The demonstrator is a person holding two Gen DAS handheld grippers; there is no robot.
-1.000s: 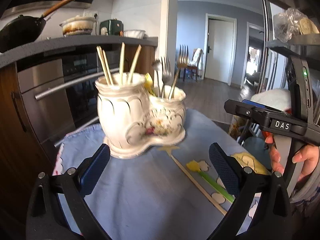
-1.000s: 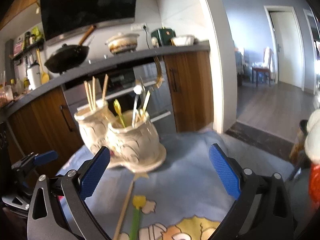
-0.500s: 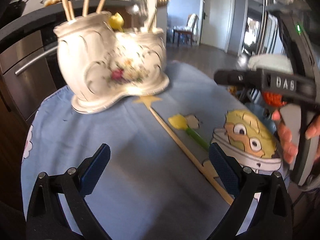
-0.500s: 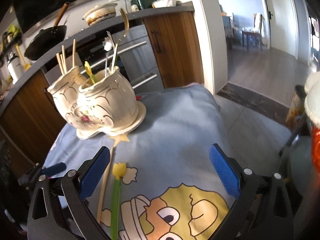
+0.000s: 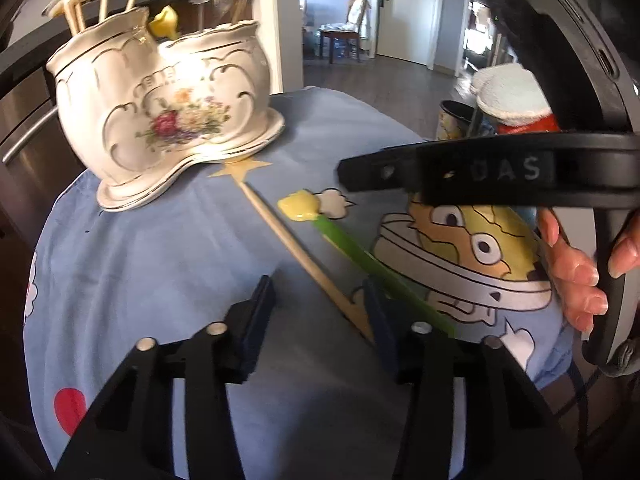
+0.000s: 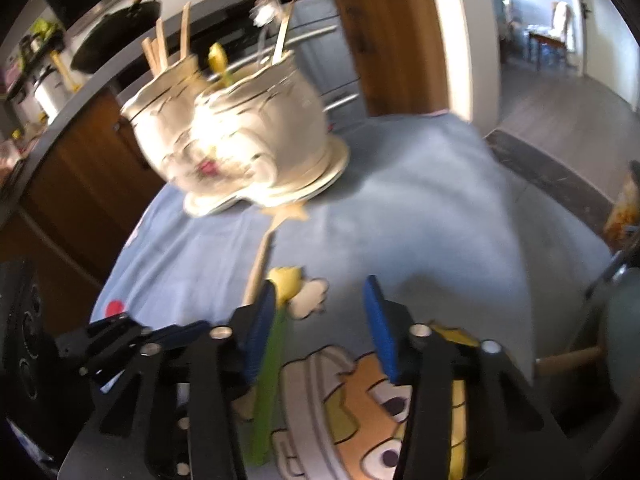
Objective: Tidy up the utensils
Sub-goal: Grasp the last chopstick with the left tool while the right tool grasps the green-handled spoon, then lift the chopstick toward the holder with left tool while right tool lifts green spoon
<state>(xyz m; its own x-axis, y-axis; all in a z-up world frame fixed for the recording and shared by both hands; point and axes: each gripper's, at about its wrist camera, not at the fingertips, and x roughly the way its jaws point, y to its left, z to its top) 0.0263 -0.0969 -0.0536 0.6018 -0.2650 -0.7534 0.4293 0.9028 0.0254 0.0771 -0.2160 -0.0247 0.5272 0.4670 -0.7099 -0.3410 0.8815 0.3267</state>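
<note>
A white floral ceramic utensil holder [image 5: 168, 108] stands at the back of the blue tablecloth, with chopsticks, forks and a yellow-tipped utensil in it; it also shows in the right wrist view [image 6: 240, 136]. A wooden stick with a star end [image 5: 296, 248] and a green utensil with a yellow tulip head [image 5: 320, 220] lie side by side on the cloth. My left gripper [image 5: 320, 312] is open low over the stick's near end. My right gripper [image 6: 320, 320] is open just right of the green utensil [image 6: 276, 344].
The cloth [image 5: 160, 272] carries a cartoon print [image 5: 472, 248]. Kitchen counter with a pan [image 6: 116, 36] and oven front lie behind the holder. A bin [image 5: 456, 120] and a white-topped red object [image 5: 512, 100] stand right of the table.
Both grippers have dropped toward the cloth and moved in on the two loose utensils. Their jaws have narrowed but stay open. The holder now looks closer and tilted.
</note>
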